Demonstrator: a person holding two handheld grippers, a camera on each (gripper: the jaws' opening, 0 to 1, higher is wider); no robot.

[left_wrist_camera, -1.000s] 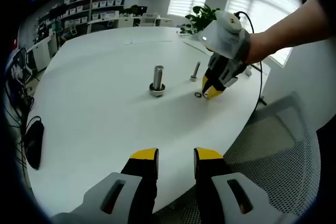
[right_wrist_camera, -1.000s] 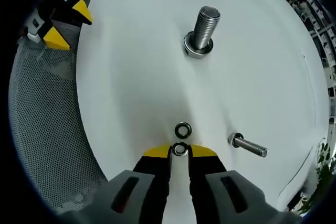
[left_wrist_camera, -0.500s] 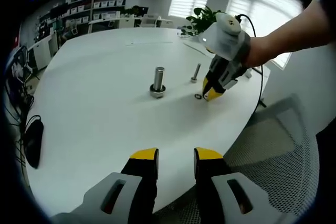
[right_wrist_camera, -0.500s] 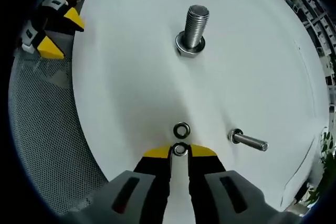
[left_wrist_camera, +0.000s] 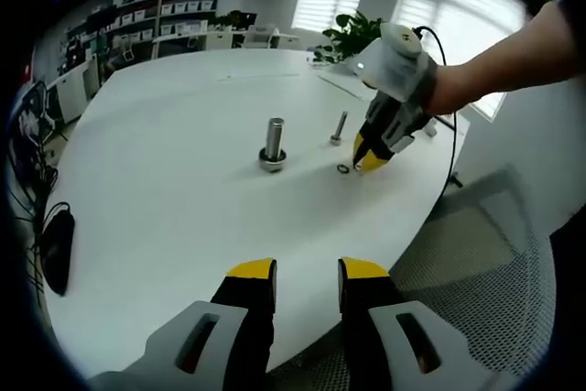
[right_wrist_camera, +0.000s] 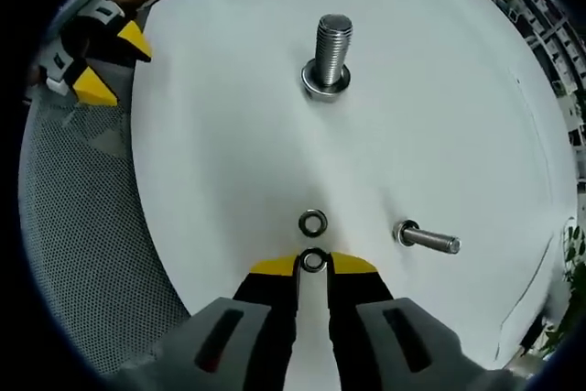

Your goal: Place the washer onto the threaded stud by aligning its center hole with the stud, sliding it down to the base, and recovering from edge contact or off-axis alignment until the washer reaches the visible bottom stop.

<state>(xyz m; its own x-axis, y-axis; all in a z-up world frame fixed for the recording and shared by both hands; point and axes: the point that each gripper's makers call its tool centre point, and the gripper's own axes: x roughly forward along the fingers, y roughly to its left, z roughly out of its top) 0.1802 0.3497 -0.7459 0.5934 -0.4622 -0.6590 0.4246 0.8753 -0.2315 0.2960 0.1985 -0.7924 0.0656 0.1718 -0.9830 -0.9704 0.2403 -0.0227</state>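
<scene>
A large threaded stud (left_wrist_camera: 274,137) (right_wrist_camera: 332,46) stands upright mid-table on a ring-shaped base (right_wrist_camera: 325,89). My right gripper (right_wrist_camera: 313,264) (left_wrist_camera: 370,158) is low over the white table (left_wrist_camera: 165,180), shut on a small steel washer (right_wrist_camera: 313,261) pinched between its yellow tips. A second washer (right_wrist_camera: 312,222) (left_wrist_camera: 343,168) lies flat just ahead of those tips. The stud is well beyond both washers. My left gripper (left_wrist_camera: 308,272) (right_wrist_camera: 99,63) hovers open and holding nothing at the table's near edge.
A thin bolt (right_wrist_camera: 427,239) (left_wrist_camera: 341,124) stands on its head to the right of the loose washer. A grey mesh chair (left_wrist_camera: 476,254) sits against the table edge. A black mouse with cables (left_wrist_camera: 57,249) lies at the table's left side.
The right gripper has shifted slightly, and the stud now sits a little further left in its view. The washer stays between its tips. The left gripper holds still.
</scene>
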